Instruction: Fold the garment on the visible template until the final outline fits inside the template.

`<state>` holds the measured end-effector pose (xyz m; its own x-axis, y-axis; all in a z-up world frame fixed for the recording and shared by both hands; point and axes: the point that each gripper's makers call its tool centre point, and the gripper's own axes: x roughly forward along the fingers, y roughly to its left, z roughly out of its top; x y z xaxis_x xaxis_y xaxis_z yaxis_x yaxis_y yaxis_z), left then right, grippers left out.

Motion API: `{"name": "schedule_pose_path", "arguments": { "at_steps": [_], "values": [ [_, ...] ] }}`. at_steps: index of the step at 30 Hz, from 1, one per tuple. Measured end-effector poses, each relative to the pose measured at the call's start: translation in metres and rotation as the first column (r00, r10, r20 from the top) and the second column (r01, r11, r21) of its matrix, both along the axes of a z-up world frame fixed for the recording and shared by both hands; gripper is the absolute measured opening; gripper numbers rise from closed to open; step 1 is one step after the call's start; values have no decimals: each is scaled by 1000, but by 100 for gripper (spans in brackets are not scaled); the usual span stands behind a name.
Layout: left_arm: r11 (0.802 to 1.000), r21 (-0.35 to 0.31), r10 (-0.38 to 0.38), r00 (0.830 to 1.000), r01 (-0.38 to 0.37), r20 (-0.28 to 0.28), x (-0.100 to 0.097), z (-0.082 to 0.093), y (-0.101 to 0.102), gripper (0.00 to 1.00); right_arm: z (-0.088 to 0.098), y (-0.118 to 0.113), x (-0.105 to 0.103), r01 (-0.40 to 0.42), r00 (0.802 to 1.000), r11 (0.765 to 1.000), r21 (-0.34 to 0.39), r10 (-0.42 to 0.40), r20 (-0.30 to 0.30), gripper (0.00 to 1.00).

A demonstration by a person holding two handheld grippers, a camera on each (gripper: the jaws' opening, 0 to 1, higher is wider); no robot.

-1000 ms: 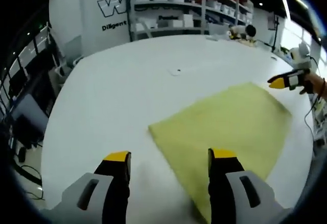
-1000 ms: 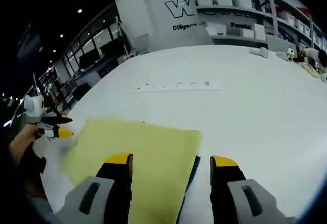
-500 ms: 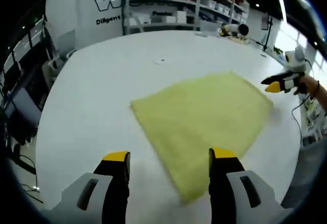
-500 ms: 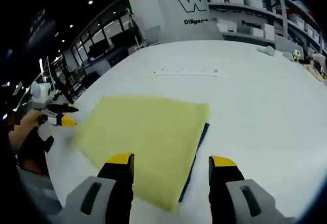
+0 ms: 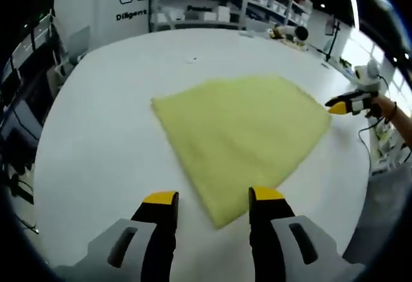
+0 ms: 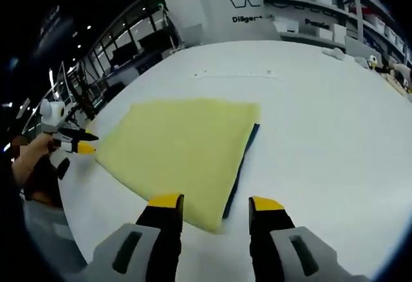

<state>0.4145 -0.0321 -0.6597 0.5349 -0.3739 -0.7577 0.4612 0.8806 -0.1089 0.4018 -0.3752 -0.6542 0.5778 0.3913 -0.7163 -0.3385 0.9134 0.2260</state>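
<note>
- The left gripper, with black jaws tipped in yellow, stands parted by a moderate gap with nothing between them; it hovers above the table.
- The right gripper, same build, is likewise parted and empty; in the left gripper view it appears at three o'clock, just beside the cloth's far corner, and whether that corner is touched I cannot tell.
- The soft, pale yellow rectangular garment lies flat and smooth; its nearest corner points at the gap between the left jaws, just ahead of the tips, at twelve o'clock.
- In the right gripper view the near corner of the cloth sits just ahead of the left jaw tip, at eleven o'clock, and the cloth spreads away toward ten o'clock.
- A thin dark blue strip, the template, shows along the cloth's right edge in the right gripper view, so the yellow covers most of it.
- My judgement: the step in hand is checking or trimming the outline. To do it well, pinch only the top layer at a corner, lift low, and lay the edge parallel to the blue strip without dragging the whole stack.
- The broad white round table bears everything; shelves with white bins stand far off at twelve o'clock.
</note>
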Motion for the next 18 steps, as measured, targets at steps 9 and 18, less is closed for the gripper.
{"name": "schedule_pose_path", "arguments": {
  "at_steps": [9,18],
  "values": [
    [998,-64,4,999,-6,-46,-12,-11,-8,23,-6,-4,-4,-17,1000,998,-53,18,16,4],
    [998,-65,-2,999,-1,-44,-17,-13,-6,6,-13,-3,-8,-27,1000,998,-48,27,-2,0]
  ]
}}
